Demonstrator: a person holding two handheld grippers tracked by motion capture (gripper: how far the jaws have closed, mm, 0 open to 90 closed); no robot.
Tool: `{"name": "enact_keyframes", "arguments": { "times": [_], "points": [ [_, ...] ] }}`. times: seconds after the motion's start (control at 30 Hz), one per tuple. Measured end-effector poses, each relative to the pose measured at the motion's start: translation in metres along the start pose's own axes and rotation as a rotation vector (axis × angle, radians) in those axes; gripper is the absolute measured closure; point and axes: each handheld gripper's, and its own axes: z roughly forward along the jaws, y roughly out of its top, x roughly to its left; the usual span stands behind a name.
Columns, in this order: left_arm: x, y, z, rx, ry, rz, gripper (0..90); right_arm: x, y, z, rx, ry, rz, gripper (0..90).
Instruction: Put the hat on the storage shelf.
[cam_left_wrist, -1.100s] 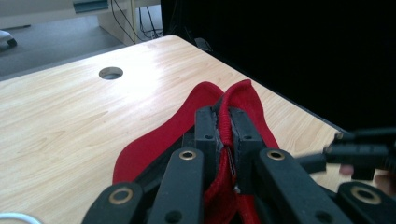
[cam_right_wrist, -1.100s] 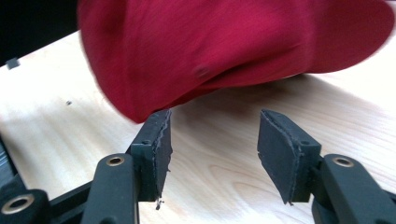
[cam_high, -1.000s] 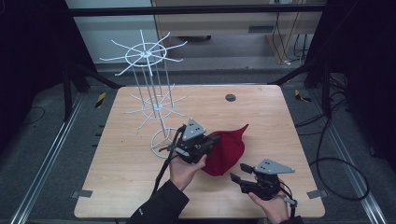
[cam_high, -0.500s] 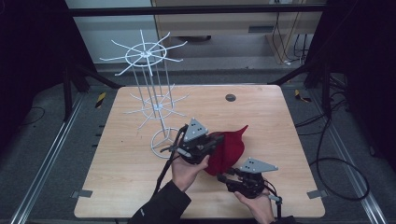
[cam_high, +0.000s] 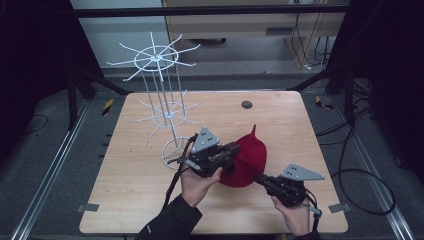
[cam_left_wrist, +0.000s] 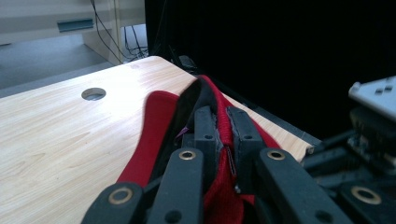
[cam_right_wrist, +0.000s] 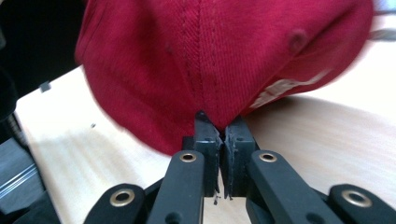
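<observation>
A red cloth baseball cap (cam_high: 246, 159) sits toward the near right part of the pale wooden table (cam_high: 130, 200), held between two hand-held tools and lifted partly off the wood. The left gripper (cam_high: 231, 152), black with a grey three-cornered plate on top, comes at the cap from its left side; in the left gripper view its jaws are drawn close together with a fold of the red cloth and the dark inner band (cam_left_wrist: 189, 100) pinched between the pads (cam_left_wrist: 205, 128). The right gripper (cam_high: 259, 178), built alike, reaches in from the near right; its jaws have just been closing, and the right gripper view shows them nearly meeting, nipping the lower edge of the cap (cam_right_wrist: 219, 56) at a stitched seam. White lettering (cam_right_wrist: 285, 88) shows on the cap's cloth to the right of that grip. Each tool is carried by a hand in a dark sleeve coming up from the near edge of the table. Behind and to the left of the cap stands a white wire display rack (cam_high: 157, 57) with spoked tiers, its ring base (cam_high: 170, 150) just beside the left gripper. A small round hole (cam_high: 246, 104) lies in the tabletop farther back, well apart from the cap.
</observation>
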Motion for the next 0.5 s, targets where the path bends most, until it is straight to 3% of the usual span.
{"name": "enact_keyframes", "arguments": {
  "times": [0.27,0.37,0.5],
  "points": [
    [-0.005,-0.019,-0.01,0.029,-0.007,0.025,83.0,-0.005,0.024,-0.019,-0.012,-0.065,-0.066,86.8],
    [-0.005,-0.03,-0.018,0.041,-0.003,0.033,82.9,-0.001,0.035,-0.018,0.015,-0.077,-0.101,86.6],
    [0.004,-0.046,-0.032,0.055,0.017,0.011,82.8,0.011,0.05,-0.008,0.068,-0.057,-0.166,86.2]
  ]
}}
